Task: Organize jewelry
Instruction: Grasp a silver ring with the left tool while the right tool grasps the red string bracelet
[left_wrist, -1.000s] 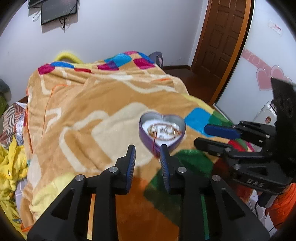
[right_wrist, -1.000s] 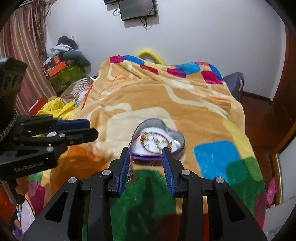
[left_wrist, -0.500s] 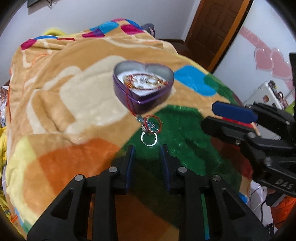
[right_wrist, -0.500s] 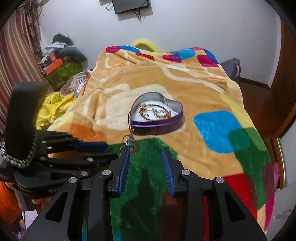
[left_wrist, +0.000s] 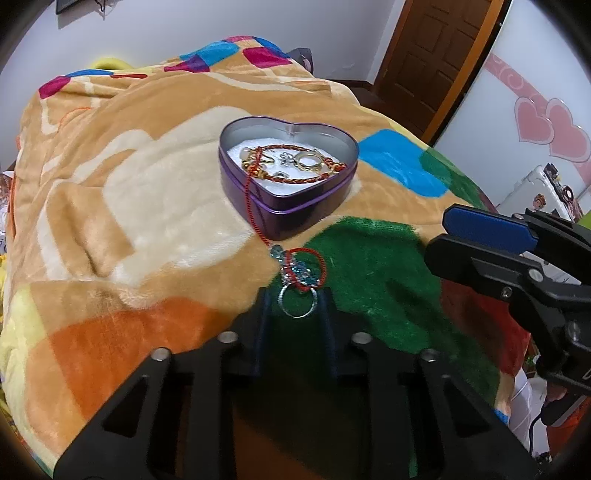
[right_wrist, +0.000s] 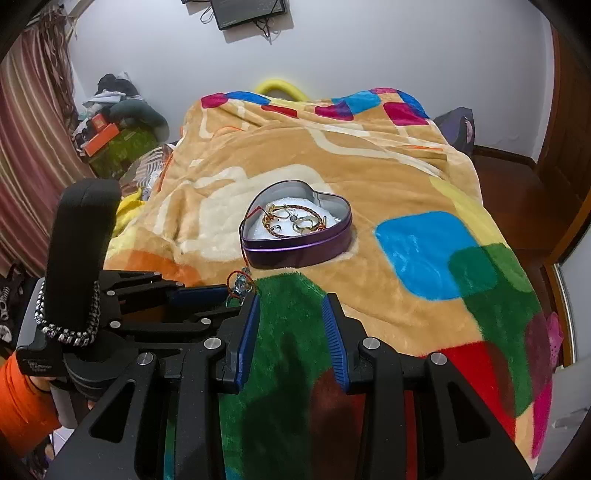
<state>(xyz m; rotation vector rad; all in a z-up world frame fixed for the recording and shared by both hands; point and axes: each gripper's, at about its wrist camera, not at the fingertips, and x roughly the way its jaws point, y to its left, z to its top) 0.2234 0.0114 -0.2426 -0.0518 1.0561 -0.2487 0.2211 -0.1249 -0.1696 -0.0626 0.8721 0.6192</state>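
A purple heart-shaped tin (left_wrist: 291, 181) sits open on the bed, pressed a little into a plush blanket (left_wrist: 129, 206) patterned in tan, cream, orange, green and blue. Inside the tin, on a white lining, lies a tangle of jewelry: a red braided bracelet (left_wrist: 295, 179), a couple of gold rings (left_wrist: 308, 160) and some small silver pieces I can't make out clearly. A thin red cord (left_wrist: 253, 206) climbs out over the tin's near-left rim and runs down its wall onto the blanket, where it ends in a loop with blue beads and a silver ring (left_wrist: 297, 301). That charm end lies on the edge of the green patch, just near of the tin.

The left gripper (left_wrist: 295, 295) is low over the blanket with its jaws released, one on each side of the silver ring, not visibly pinching it. From the right wrist view the same gripper (right_wrist: 207, 299) reaches in from the left, its tips right at the beaded end of the cord (right_wrist: 240, 282).

The right gripper (right_wrist: 290, 325) hangs over the green patch, to the right of the charm and near of the tin (right_wrist: 295, 236), with its jaws spread apart and nothing between them. In the left wrist view it (left_wrist: 461, 240) shows at the right edge, well apart from the tin.

Beyond the bed, a wooden door (left_wrist: 432, 55) stands at the far right, and a screen (right_wrist: 251, 11) is mounted on the far wall.
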